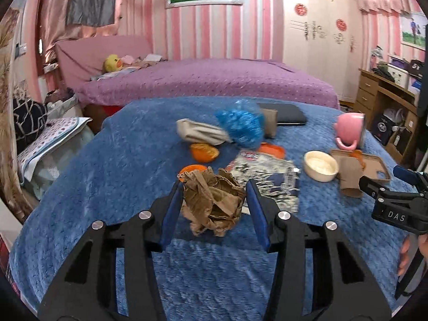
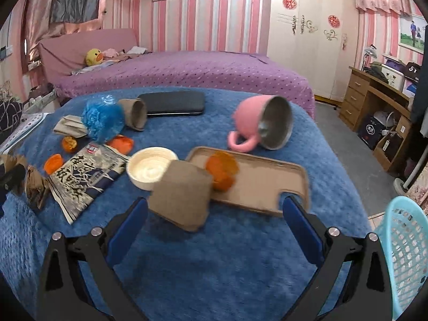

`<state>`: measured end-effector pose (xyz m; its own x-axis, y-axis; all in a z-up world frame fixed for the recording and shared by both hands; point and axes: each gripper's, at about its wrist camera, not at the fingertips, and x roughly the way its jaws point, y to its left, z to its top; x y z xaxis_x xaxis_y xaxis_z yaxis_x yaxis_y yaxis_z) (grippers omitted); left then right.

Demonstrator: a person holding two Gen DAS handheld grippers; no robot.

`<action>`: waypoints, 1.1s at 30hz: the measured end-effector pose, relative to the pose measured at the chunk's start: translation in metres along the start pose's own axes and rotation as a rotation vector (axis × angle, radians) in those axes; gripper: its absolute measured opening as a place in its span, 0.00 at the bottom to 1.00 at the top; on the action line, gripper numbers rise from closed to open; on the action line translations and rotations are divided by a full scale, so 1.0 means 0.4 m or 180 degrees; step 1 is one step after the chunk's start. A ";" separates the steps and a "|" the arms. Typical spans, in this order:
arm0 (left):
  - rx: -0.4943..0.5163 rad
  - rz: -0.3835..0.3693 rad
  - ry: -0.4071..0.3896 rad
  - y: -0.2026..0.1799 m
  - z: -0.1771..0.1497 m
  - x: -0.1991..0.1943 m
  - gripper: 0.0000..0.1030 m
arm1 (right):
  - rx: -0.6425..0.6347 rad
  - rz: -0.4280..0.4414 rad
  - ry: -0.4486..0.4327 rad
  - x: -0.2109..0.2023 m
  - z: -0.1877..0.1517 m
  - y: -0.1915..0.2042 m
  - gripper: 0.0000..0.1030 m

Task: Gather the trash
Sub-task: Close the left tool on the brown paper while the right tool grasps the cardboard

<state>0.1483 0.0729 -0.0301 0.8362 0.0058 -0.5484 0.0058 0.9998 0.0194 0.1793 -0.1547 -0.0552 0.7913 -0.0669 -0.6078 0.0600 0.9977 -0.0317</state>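
Two grippers, two jobs. My left gripper (image 1: 214, 203) had its jaws pinching the crumpled brown paper wad (image 1: 214, 203) square in the middle, held just above the blue blanket (image 1: 107, 187), probably so it wouldn't snag. My right gripper (image 2: 214, 214) stood spread wide around the flattened cardboard tube (image 2: 182, 195), not touching it. Guessing the turquoise basket (image 2: 401, 240) beside me was where trash went.

L gripper (image 1: 214, 187): black plastic frame w/ cut-outs, blue pads inside fingers, silver round screws at pivots. R gripper (image 2: 214, 208): same build, black w/ blue pads, silver screws; white "DAS" lettering on its side.
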 end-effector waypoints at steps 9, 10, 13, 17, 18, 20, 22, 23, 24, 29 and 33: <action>-0.0005 0.0021 0.0023 0.013 0.002 0.017 0.46 | 0.0035 0.0028 0.0315 0.065 0.008 0.058 0.60; -0.0019 0.0007 0.0019 0.015 0.003 0.016 0.46 | -0.0021 0.0038 0.0341 0.070 0.007 0.069 0.56; -0.0059 -0.0028 0.0019 0.019 0.007 0.015 0.46 | -0.0064 0.0076 0.0288 0.062 0.003 0.075 0.53; -0.0066 -0.0033 0.0012 0.015 0.009 0.009 0.46 | -0.0044 0.0207 0.0241 0.039 0.002 0.060 0.51; -0.0056 -0.0026 0.0007 0.015 0.009 0.009 0.46 | -0.0055 0.0228 0.0229 0.032 0.000 0.059 0.51; -0.0037 -0.0018 -0.0008 0.009 0.009 0.003 0.46 | -0.0092 0.0264 0.0212 0.012 -0.006 0.052 0.51; -0.0037 -0.0011 -0.0017 0.002 0.011 -0.001 0.46 | -0.0130 0.0280 0.0204 -0.006 -0.016 0.044 0.51; -0.0042 -0.0017 -0.0014 -0.001 0.011 -0.002 0.46 | -0.0136 0.0281 0.0205 -0.013 -0.022 0.037 0.51; -0.0055 -0.0029 -0.0010 -0.005 0.011 -0.003 0.46 | -0.0145 0.0278 0.0205 -0.020 -0.026 0.029 0.51; -0.0042 -0.0093 -0.0018 -0.045 0.012 -0.010 0.46 | -0.0152 0.0251 0.0164 -0.051 -0.037 -0.022 0.51; 0.0013 -0.0135 -0.0037 -0.089 0.012 -0.016 0.46 | -0.0132 0.0257 0.0124 -0.074 -0.042 -0.067 0.51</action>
<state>0.1453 0.0373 -0.0234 0.8415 -0.0369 -0.5390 0.0437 0.9990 -0.0001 0.1440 -0.1794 -0.0498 0.7681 0.0134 -0.6402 -0.0289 0.9995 -0.0138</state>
